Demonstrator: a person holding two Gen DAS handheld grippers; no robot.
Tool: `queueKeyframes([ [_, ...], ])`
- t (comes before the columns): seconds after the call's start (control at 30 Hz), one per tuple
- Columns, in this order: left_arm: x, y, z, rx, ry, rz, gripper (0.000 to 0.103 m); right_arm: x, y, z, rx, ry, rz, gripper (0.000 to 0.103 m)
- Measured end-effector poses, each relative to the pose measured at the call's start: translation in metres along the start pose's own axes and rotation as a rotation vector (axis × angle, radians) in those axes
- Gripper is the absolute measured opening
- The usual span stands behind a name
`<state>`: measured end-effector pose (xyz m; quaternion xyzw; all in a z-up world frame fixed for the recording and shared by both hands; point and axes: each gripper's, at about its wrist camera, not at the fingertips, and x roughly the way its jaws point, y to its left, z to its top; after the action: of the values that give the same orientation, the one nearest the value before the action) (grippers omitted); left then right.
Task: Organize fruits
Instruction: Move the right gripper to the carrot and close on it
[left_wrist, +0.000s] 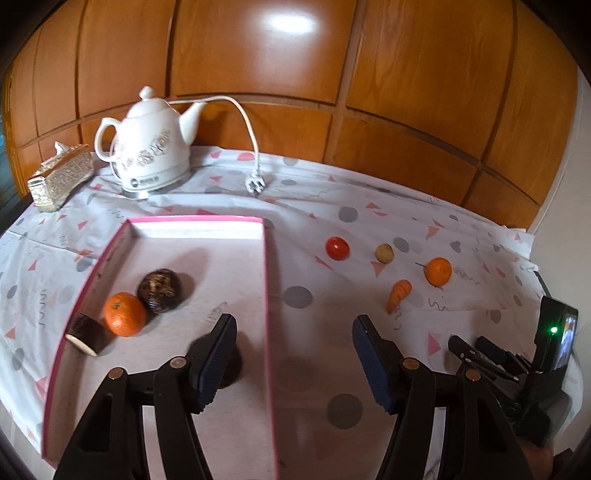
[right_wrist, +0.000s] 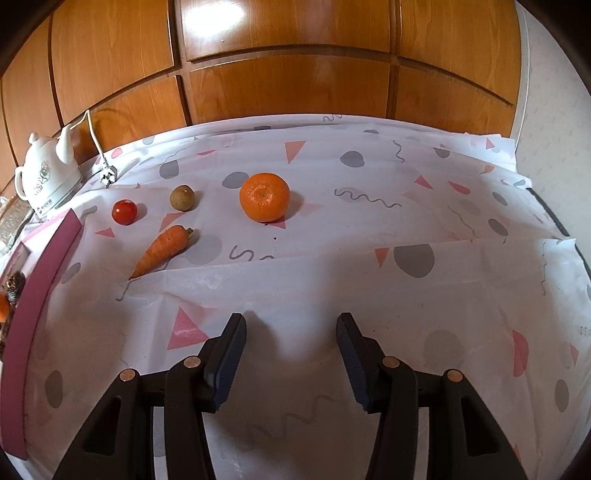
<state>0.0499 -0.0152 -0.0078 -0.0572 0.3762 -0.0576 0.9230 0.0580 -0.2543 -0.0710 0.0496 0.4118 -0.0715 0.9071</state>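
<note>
Wooden cabinet doors (right_wrist: 280, 85) back a table under a patterned cloth (right_wrist: 369, 258). At its left sits a pink-rimmed tray (left_wrist: 266, 295) holding an orange (left_wrist: 124, 314), a dark round fruit (left_wrist: 159, 290) touching it, and a cut dark piece (left_wrist: 88, 334) by the near rim. Outside the tray lie a tomato (right_wrist: 124, 212), a small brown fruit (right_wrist: 182, 198), a carrot (right_wrist: 162, 251) and a second orange (right_wrist: 264, 202). A white kettle (left_wrist: 147, 151) stands at the back. The left gripper (left_wrist: 293, 332) hangs over the tray's right rim, jaws apart and holding nothing; the right gripper (right_wrist: 291, 328) hovers over bare cloth, jaws likewise parted and holding nothing
</note>
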Motion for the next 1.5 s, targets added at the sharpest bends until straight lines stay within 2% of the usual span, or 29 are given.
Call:
queueKeyframes([
  [0.33, 0.02, -0.016, -0.002, 0.027, 0.032, -0.016, 0.066, -0.003, 0.013, 0.021, 0.007, 0.009, 0.137, 0.053],
  [0.43, 0.026, -0.019, -0.001, 0.028, 0.038, -0.018, 0.066, 0.005, 0.025, 0.029, -0.006, 0.02, 0.174, 0.045],
  [0.7, 0.037, -0.018, 0.0, 0.01, 0.057, -0.004, 0.066, 0.029, 0.052, 0.047, -0.033, 0.054, 0.234, 0.042],
  [1.1, 0.049, -0.015, 0.011, -0.028, 0.066, 0.007, 0.066, 0.049, 0.077, 0.058, -0.048, 0.088, 0.281, 0.042],
  [1.17, 0.051, -0.014, 0.013, -0.038, 0.07, 0.01, 0.066, 0.05, 0.077, 0.059, -0.047, 0.088, 0.284, 0.036],
  [1.37, 0.054, -0.013, 0.016, -0.042, 0.071, 0.015, 0.066, 0.053, 0.085, 0.068, -0.063, 0.086, 0.301, 0.035],
  [1.5, 0.057, -0.014, 0.017, -0.04, 0.073, 0.018, 0.066, 0.058, 0.088, 0.066, -0.076, 0.103, 0.289, 0.028],
])
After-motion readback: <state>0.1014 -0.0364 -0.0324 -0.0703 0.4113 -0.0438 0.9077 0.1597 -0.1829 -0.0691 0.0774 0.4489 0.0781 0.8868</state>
